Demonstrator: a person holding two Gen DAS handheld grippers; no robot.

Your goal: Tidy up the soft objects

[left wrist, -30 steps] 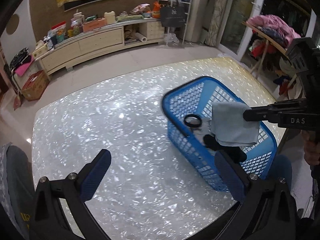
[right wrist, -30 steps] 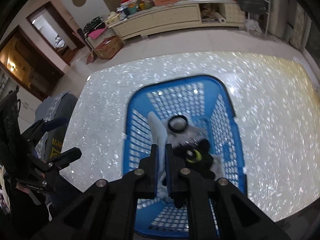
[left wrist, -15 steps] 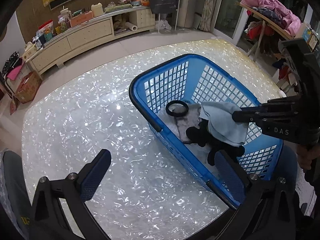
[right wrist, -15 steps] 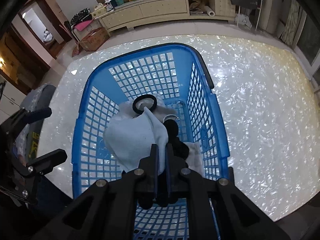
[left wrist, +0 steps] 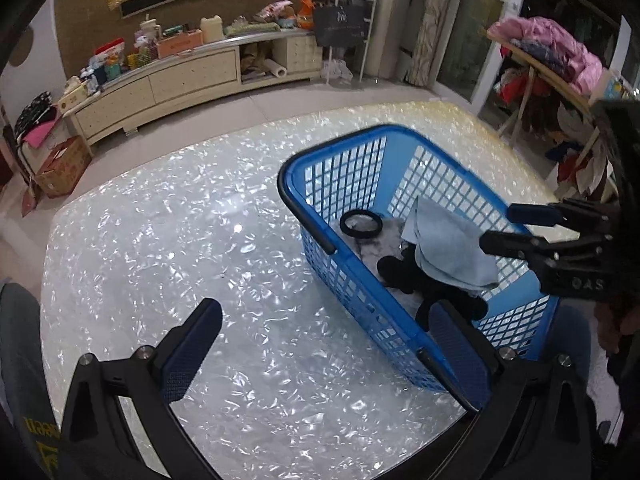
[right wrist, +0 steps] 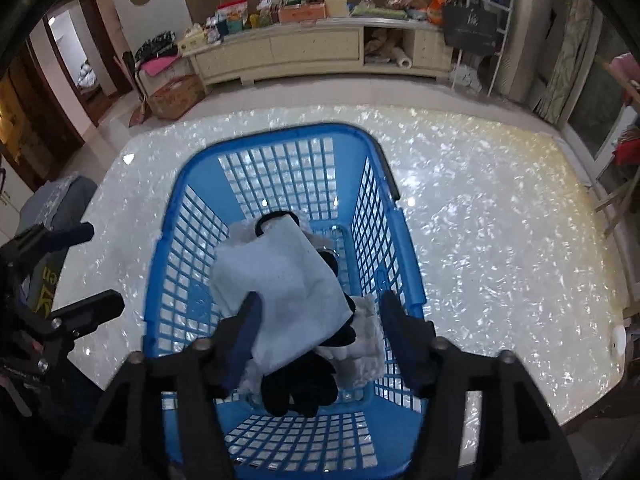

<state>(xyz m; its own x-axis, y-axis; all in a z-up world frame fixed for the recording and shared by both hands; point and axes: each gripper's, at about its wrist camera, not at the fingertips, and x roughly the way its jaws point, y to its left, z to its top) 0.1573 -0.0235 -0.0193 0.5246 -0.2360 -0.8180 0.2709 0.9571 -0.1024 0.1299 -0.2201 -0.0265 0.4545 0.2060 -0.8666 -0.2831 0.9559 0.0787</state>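
- Right now my right gripper (right wrist: pixel 320 320) is opening its jaws over the basket; the pale blue square cloth (right wrist: pixel 288 292) lies between the pads, one corner against the left pad (right wrist: pixel 248 332), no longer pinched.
- My left gripper (left wrist: pixel 320 344) is spread wide with nothing in it, above the pearly white shimmering tabletop (left wrist: pixel 160 248), its right finger just beside the basket's near wall.
- That cloth looks soft and flat, faintly creased, draped at a tilt over the pile inside the blue plastic lattice basket (right wrist: pixel 404 248).
- Under it I count one black fuzzy soft item (right wrist: pixel 304 380), one white fluffy cloth (right wrist: pixel 364 344) and one black ring-shaped band (left wrist: pixel 361 224) at the far end.
- One basket stands on the table, with two dark handles on its rim.
- Beyond it runs one long cream cabinet (right wrist: pixel 304 52) loaded with clutter.
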